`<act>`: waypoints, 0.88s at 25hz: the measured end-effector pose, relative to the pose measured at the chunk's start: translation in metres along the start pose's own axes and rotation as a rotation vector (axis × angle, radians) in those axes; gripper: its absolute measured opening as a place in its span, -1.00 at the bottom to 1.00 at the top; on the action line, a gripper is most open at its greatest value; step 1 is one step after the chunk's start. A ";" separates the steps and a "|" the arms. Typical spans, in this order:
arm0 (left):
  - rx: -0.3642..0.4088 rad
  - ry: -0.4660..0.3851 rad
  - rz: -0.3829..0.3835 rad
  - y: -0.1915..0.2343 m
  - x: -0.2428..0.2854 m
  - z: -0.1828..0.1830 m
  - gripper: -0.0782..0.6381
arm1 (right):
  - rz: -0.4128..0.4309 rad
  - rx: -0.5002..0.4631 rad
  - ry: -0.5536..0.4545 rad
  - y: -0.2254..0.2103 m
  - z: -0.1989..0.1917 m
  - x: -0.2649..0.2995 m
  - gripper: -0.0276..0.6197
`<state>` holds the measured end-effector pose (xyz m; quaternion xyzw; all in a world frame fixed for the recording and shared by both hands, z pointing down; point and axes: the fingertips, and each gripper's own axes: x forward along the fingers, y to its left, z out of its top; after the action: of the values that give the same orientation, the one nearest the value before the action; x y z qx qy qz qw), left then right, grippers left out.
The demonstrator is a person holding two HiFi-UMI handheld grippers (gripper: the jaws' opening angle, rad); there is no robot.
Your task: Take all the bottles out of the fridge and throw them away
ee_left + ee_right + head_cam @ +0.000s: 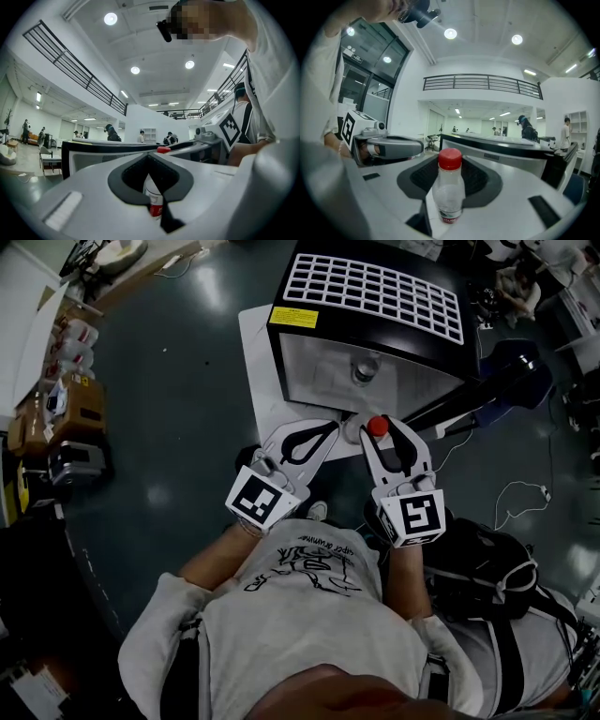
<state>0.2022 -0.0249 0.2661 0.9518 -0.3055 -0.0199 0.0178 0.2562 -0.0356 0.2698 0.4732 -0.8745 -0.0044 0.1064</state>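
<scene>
Clamping a clear, red-capped bottle [449, 194], right gripper [382, 427] fingers stand wide; left gripper [332, 427] fingers meet, empty.

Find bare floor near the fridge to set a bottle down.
Free: the wide dark floor left of the fridge, up to the boxes. Crowded: cables and a black bag on its right; in front, the left claw and the right claw with the bottle.
</scene>
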 end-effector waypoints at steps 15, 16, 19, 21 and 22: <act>0.002 -0.012 0.118 0.015 -0.035 0.000 -0.76 | 0.123 -0.043 -0.010 0.035 0.009 0.018 -0.44; 0.003 -0.013 0.124 0.018 -0.039 0.000 -0.76 | 0.128 -0.044 -0.012 0.039 0.011 0.020 -0.44; 0.005 -0.014 0.139 0.028 -0.052 0.004 -0.76 | 0.146 -0.047 -0.016 0.051 0.016 0.030 -0.44; 0.007 -0.016 0.150 0.036 -0.061 0.006 -0.76 | 0.161 -0.054 -0.013 0.061 0.020 0.038 -0.44; 0.007 -0.016 0.156 0.040 -0.065 0.007 -0.76 | 0.168 -0.057 -0.012 0.066 0.022 0.042 -0.44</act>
<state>0.1257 -0.0196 0.2629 0.9251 -0.3787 -0.0248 0.0136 0.1756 -0.0358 0.2628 0.3951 -0.9112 -0.0230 0.1146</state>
